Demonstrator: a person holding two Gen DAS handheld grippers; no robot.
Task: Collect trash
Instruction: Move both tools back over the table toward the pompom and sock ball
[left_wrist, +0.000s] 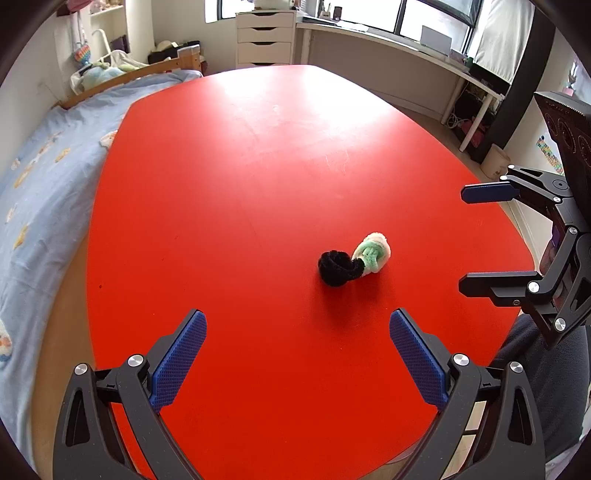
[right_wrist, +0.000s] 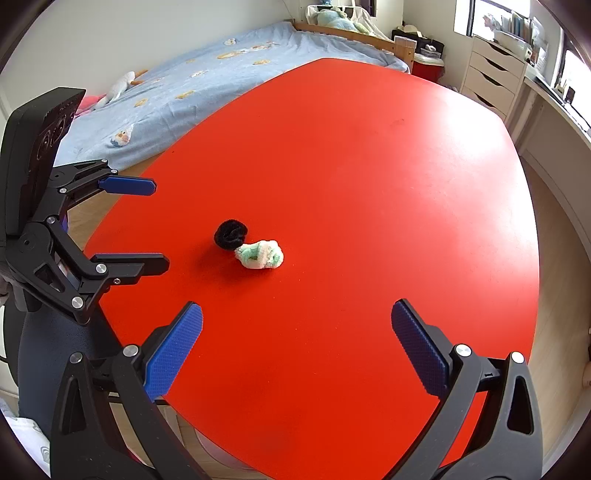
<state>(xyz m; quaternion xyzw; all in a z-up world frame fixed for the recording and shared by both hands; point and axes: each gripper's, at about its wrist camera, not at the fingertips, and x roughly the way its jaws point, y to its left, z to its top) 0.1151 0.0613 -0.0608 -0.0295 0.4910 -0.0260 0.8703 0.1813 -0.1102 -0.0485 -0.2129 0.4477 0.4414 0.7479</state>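
Two pieces of trash lie touching on the red table (left_wrist: 258, 166): a black fuzzy coil (left_wrist: 337, 268) and a white-and-green fuzzy wad (left_wrist: 373, 253). In the right wrist view the black coil (right_wrist: 231, 233) lies left of the wad (right_wrist: 260, 254) on the table (right_wrist: 369, 166). My left gripper (left_wrist: 297, 321) is open and empty, above the table short of the trash. My right gripper (right_wrist: 297, 312) is open and empty, also short of it. The right gripper shows at the left wrist view's right edge (left_wrist: 461, 238); the left gripper shows at the right wrist view's left (right_wrist: 160, 225).
A bed with a light blue cover (left_wrist: 40, 184) runs along the table's left side. White drawers (left_wrist: 264, 38) and a long white desk (left_wrist: 388, 44) stand beyond the far edge. Wooden floor (right_wrist: 561, 258) lies right of the table.
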